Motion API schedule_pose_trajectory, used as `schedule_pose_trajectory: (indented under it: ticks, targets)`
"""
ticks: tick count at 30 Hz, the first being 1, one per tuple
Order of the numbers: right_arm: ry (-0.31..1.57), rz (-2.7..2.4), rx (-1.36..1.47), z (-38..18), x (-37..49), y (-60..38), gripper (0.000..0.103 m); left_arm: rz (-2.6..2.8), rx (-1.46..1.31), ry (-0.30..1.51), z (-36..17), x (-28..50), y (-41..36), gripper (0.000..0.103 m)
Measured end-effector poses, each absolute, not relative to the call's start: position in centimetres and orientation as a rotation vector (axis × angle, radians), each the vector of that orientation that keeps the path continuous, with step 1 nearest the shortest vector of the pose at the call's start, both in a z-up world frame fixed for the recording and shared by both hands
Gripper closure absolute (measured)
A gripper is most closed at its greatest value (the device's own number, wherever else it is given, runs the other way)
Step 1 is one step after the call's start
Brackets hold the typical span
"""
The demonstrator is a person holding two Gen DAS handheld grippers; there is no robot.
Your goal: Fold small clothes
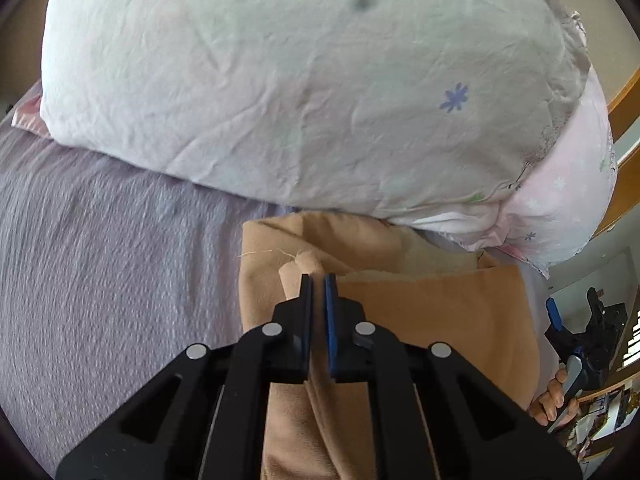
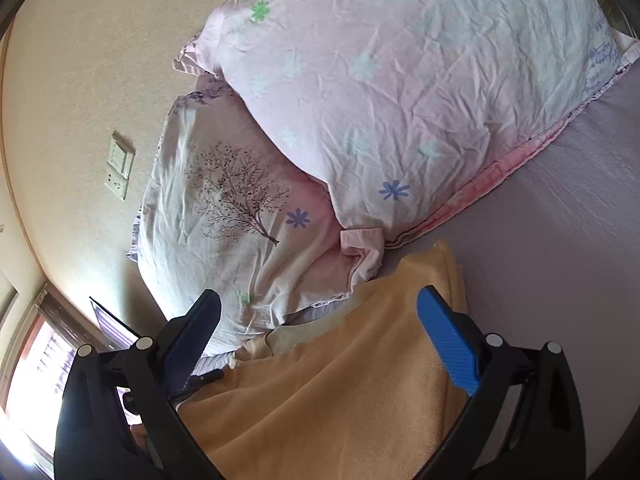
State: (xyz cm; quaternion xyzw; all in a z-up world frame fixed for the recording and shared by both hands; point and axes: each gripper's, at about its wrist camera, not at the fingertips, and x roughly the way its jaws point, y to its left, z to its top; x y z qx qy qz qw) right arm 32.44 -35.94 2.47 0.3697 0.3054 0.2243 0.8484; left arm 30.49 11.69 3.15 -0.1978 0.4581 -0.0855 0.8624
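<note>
A tan garment [image 1: 432,320] lies on the lilac bedsheet [image 1: 100,280] below the pillows. My left gripper [image 1: 319,280] is shut on a pinched fold of the tan garment, which bunches up between its jaws. In the right wrist view the same tan garment [image 2: 320,392] lies under my right gripper [image 2: 320,312], which is open wide with nothing between its jaws. The right gripper also shows at the far right of the left wrist view [image 1: 576,324], held in a hand.
A large floral pillow [image 1: 300,92] lies just beyond the garment. A second pillow with a tree print [image 2: 224,220] leans against the beige wall [image 2: 80,80], and a wall switch [image 2: 120,170] is on it. A window [image 2: 36,368] is at lower left.
</note>
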Motion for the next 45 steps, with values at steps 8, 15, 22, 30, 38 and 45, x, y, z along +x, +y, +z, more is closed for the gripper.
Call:
schedule_pose_trajectory:
  ticks: [8,15,22,30,38,45]
  targets:
    - [0.659,0.537,0.720,3.3,32.3,-34.7,0.003,-0.061,-0.368,0.893,3.4,32.5,13.4,0.097]
    - [0.802,0.533,0.695,2.0,33.6,-33.6,0.002,-0.118,-0.521,0.961,2.3,29.7,16.1,0.069]
    - [0.946,0.451,0.635,-0.1,34.8,-32.4,0.001,-0.189,-0.513,1.066,1.3,25.0,15.2,0.059]
    - [0.851,0.461,0.751,1.1,33.9,-35.0,0.001,-0.176,-0.532,1.111,-0.7,22.8,12.4,0.074]
    - [0.754,0.475,0.815,3.0,32.8,-37.7,0.001,-0.374,-0.678,0.957,5.5,23.2,9.5,0.083]
    - [0.668,0.384,0.847,4.0,31.2,-41.9,0.001,-0.720,-0.550,0.912,9.2,25.7,-7.9,0.080]
